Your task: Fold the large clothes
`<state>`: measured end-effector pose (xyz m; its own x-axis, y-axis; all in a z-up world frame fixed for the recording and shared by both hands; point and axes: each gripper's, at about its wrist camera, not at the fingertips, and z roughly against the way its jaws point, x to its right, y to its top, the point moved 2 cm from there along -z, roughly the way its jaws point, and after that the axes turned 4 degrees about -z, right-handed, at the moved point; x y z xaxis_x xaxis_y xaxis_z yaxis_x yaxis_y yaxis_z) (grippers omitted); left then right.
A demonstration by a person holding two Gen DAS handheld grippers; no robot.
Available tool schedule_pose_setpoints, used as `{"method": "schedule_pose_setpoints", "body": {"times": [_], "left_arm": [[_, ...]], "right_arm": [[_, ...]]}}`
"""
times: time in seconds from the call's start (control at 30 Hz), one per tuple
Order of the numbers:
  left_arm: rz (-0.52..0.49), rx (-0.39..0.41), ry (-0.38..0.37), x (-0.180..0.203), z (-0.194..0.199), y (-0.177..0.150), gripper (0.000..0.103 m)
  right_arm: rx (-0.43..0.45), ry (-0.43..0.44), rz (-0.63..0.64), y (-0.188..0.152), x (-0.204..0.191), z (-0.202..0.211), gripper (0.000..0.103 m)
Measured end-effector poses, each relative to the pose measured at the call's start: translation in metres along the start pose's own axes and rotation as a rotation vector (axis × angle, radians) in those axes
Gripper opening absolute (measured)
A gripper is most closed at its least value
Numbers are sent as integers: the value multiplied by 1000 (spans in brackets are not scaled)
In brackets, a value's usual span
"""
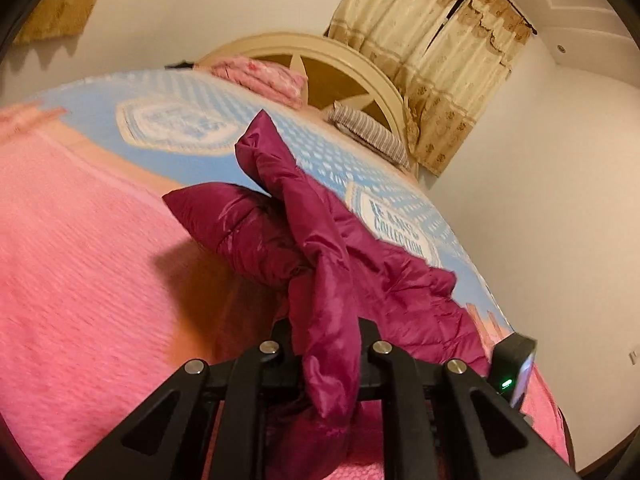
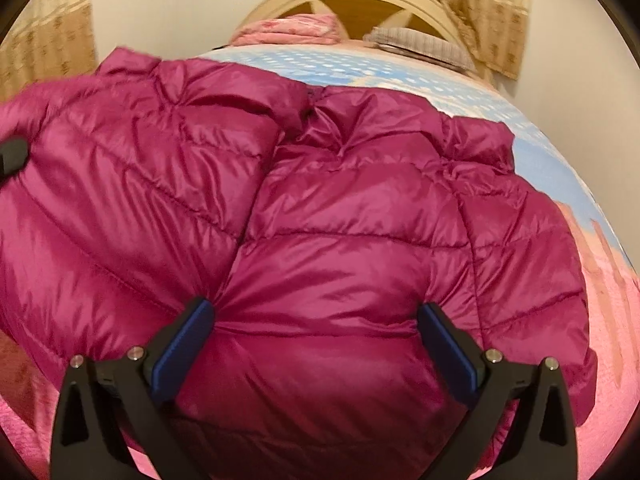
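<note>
Magenta jacket (image 2: 340,216) lies on the bed (image 1: 80,240). Left gripper (image 1: 326,344) is clenched on a fold at its 12 o'clock; right gripper (image 2: 316,320) is released, jaws straddling the hem. Slick fabric may slip free if pulled sharply.

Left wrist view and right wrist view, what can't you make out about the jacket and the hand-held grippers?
- Left hand-held gripper: its fingertips, in the left wrist view, are buried in a jacket fold.
- Jacket hem: cut off by the bottom edge in the right wrist view, behind the right hand-held gripper.
- Blanket lettering: left wrist view, partly covered by the jacket and blurred.
- Far pillow: right wrist view, blurred.
</note>
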<state>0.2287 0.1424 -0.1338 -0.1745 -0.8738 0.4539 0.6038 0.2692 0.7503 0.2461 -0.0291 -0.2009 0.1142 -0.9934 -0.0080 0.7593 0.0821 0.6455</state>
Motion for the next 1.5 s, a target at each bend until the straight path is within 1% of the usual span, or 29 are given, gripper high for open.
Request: {"method": "schedule_pose_setpoints", "body": {"times": [0.1, 0.2, 0.27, 0.33, 0.4, 0.53, 0.63, 0.7, 0.73, 0.8, 0.9, 0.97, 1.1, 1.17, 1.27, 1.37, 1.4, 1.47, 1.5], "left_arm": [[-37, 24, 32, 7, 15, 12, 13], [-89, 31, 53, 21, 17, 19, 13], [-124, 41, 58, 32, 14, 22, 13], [-170, 45, 48, 49, 12, 26, 13], [-209, 48, 30, 66, 6, 29, 13], [-276, 37, -19, 105, -8, 30, 13], [-338, 14, -38, 137, -26, 26, 13], [-372, -8, -48, 155, -40, 21, 13], [-391, -24, -58, 165, -49, 18, 13], [-428, -48, -56, 182, -64, 11, 13], [-488, -89, -48, 205, -91, -6, 13], [-532, -119, -35, 218, -113, -19, 13], [-590, -173, -20, 239, -141, -48, 13], [-635, -198, -3, 250, -153, -66, 13], [-671, -223, 12, 257, -165, -82, 14], [-700, -224, 37, 262, -170, -94, 17], [-706, -227, 46, 263, -171, -96, 21], [-708, -237, 54, 264, -173, -99, 35], [-706, -243, 47, 266, -172, -100, 52]], "right_arm": [[2, 37, 49, 2, -30, 0, 103], [-5, 78, 75, 2, -47, 4, 103], [-7, 114, 72, 2, -42, 11, 103], [-12, 155, 44, 1, -28, 19, 101], [5, 168, 4, 0, 0, 34, 101], [62, 138, -62, -1, 57, 63, 101], [83, 52, -120, -7, 116, 75, 101], [76, 5, -172, -10, 153, 74, 101], [69, -16, -199, -13, 168, 73, 101], [63, -53, -250, -25, 194, 75, 101], [53, -108, -286, -37, 229, 77, 101], [50, -139, -309, -40, 252, 78, 101], [35, -184, -362, -56, 283, 85, 101], [25, -192, -387, -61, 291, 84, 101], [20, -183, -419, -68, 296, 85, 101], [20, -174, -422, -68, 297, 85, 101], [20, -170, -423, -68, 297, 85, 101], [18, -161, -428, -70, 298, 83, 101], [15, -158, -432, -70, 299, 81, 101]]}}
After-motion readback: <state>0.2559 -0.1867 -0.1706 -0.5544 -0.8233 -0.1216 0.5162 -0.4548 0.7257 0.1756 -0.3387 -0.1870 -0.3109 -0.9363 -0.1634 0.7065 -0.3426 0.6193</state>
